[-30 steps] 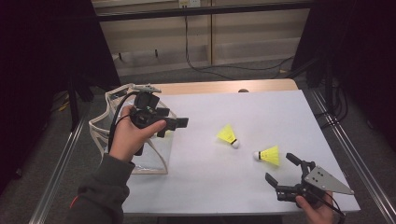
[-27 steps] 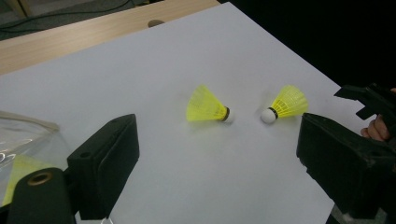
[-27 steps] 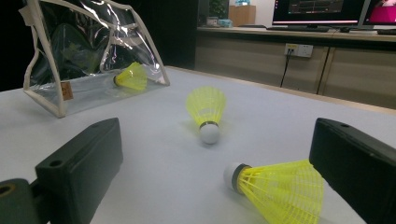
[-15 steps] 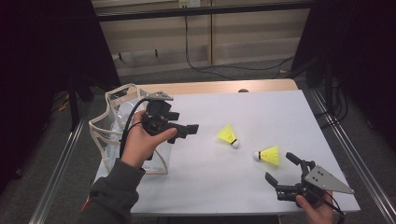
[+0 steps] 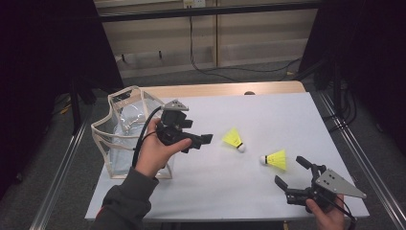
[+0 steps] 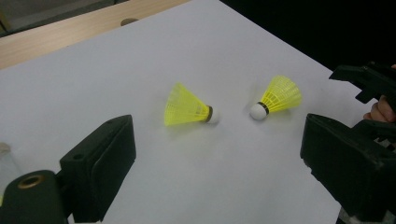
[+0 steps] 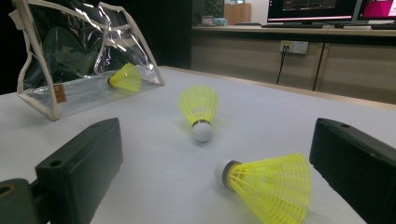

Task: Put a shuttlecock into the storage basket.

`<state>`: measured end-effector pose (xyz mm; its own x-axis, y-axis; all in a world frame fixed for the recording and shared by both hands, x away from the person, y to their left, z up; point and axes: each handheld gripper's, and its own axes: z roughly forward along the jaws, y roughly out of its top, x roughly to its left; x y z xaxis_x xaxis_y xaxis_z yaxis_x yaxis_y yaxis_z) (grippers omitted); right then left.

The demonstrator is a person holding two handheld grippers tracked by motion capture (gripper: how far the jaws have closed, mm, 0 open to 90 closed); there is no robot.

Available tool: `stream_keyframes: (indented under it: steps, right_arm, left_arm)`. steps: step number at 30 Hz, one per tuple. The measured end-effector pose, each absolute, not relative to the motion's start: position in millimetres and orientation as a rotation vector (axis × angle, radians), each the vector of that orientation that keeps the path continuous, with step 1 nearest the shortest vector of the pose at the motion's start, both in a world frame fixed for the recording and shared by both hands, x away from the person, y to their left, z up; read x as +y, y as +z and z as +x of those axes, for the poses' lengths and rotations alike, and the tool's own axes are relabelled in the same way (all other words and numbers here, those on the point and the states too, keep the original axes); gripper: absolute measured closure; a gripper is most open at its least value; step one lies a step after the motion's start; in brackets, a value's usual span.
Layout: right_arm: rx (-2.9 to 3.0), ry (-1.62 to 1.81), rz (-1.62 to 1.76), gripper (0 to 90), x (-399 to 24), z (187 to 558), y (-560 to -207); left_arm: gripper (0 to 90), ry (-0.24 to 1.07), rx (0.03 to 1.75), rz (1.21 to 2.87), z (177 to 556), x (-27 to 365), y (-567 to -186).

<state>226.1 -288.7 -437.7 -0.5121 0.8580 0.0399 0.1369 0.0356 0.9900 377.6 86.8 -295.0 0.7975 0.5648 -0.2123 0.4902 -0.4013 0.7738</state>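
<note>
Two yellow shuttlecocks lie on their sides on the white table, near each other but apart. The left shuttlecock (image 5: 233,139) sits just right of the frame's centre in the high view, its mesh skirt toward the upper left and its white cork tip toward the lower right. The right shuttlecock (image 5: 275,158) lies lower and further right, skirt to the right, cork to the left. Their corks point roughly toward one another. At the left of the frame stands a clear bag (image 5: 125,135) with cream edging, holding a third shuttlecock (image 7: 125,77) on its side.
</note>
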Motion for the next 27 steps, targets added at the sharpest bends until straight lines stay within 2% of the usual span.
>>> stream_keyframes:
  steps: [27]
  right_arm:
    - [1.709,1.508,1.049,2.2,-292,232,-440]
  left_arm:
    - [9.9,0.121,0.683,2.098,370,67,-332]
